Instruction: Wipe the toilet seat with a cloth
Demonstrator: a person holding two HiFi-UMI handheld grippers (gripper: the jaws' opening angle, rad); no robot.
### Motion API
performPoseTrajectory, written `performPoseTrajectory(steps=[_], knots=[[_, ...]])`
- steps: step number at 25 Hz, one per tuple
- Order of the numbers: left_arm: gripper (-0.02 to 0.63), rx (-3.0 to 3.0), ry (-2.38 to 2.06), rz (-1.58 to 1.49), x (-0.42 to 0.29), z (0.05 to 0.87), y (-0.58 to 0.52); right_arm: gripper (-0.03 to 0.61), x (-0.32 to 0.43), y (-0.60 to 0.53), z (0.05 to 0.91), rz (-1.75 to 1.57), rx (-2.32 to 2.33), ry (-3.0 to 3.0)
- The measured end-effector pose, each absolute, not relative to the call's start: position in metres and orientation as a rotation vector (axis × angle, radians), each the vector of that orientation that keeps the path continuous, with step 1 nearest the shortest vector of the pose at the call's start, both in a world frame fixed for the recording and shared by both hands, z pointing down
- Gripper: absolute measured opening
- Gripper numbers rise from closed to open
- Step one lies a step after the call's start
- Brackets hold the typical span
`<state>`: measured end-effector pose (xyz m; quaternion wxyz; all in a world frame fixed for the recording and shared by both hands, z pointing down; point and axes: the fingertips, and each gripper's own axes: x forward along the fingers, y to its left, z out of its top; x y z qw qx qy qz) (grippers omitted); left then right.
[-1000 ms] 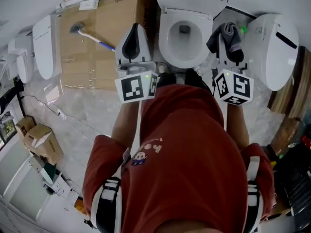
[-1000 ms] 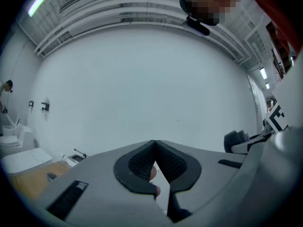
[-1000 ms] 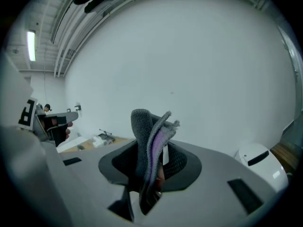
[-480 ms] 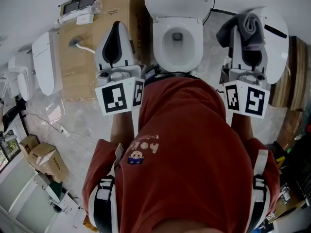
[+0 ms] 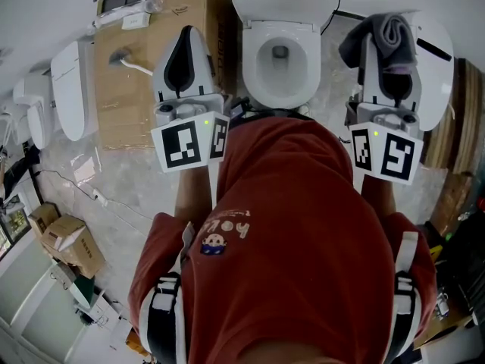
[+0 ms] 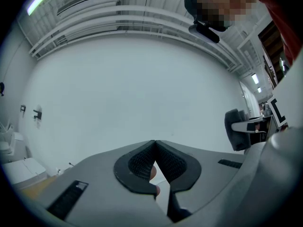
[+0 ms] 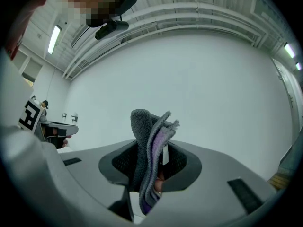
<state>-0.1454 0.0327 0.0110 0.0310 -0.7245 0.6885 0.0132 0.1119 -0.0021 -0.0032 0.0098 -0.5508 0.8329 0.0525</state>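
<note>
The white toilet seat (image 5: 253, 65) rings the open bowl at the top middle of the head view, straight ahead of the person in a red shirt. A grey and purple cloth (image 5: 385, 38) hangs bunched from my right gripper (image 5: 386, 30), right of the bowl and raised well above it. In the right gripper view that gripper (image 7: 152, 148) is shut on the folded cloth (image 7: 150, 141). My left gripper (image 5: 184, 32) is held up left of the bowl. Its jaws (image 6: 155, 144) meet at the tips, shut, with nothing between them. Both grippers point level at a plain white wall.
A large cardboard box (image 5: 155, 89) stands left of the toilet with a brush (image 5: 125, 58) on top. More white toilet parts (image 5: 70, 89) line the left wall, and another white unit (image 5: 439, 67) sits at the right. Small cartons (image 5: 67, 240) lie lower left.
Both grippers have risen away from the bowl toward the head camera, the right one still carrying the cloth. In the last half second they barely moved.
</note>
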Motion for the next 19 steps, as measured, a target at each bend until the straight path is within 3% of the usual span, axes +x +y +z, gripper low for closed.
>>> performPoseTrajectory(steps=[19], knots=[[0.014, -2.250, 2.134, 0.041, -0.140, 0.013, 0.047, 0.106, 0.106, 0.005, 0.003, 0.176, -1.728, 2.634]])
